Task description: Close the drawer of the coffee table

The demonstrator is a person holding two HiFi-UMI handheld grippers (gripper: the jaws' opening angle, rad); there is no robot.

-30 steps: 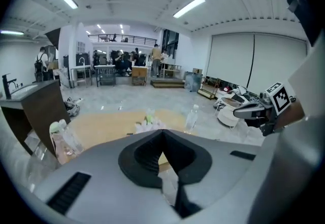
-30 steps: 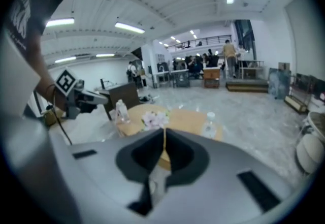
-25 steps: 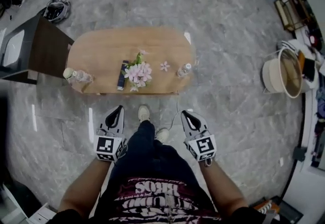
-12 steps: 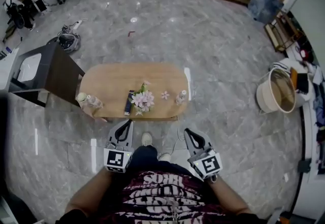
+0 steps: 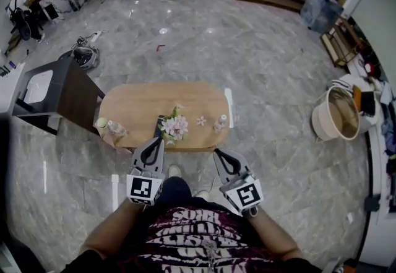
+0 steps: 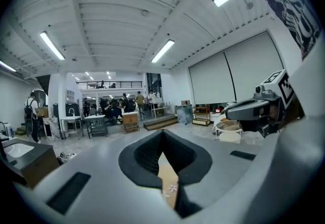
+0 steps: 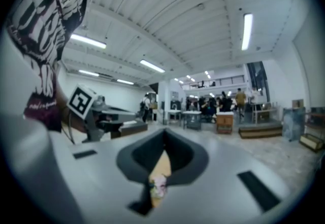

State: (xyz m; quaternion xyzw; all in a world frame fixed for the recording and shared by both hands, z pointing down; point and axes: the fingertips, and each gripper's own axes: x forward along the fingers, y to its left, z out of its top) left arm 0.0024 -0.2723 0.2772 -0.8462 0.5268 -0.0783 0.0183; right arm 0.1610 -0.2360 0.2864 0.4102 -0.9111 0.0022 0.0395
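1. The oval wooden table [image 5: 148,104] sits at centre frame on a grey marble floor [image 5: 272,67]; its drawer cannot be made out from above.
2. Pink flowers [image 5: 174,127] stand near the table's lower edge, with one bottle [image 5: 116,128] at its left end and another [image 5: 220,122] at its right.
3. The left gripper [image 5: 159,141], clenched on nothing, overlaps that lower edge just left of the flowers.
4. The right gripper [image 5: 216,153], also clenched and empty, hangs just below the table's lower right corner.
5. A dark cabinet [image 5: 62,92] adjoins the table's left end; a pale tub [image 5: 337,114] stands well apart at right.
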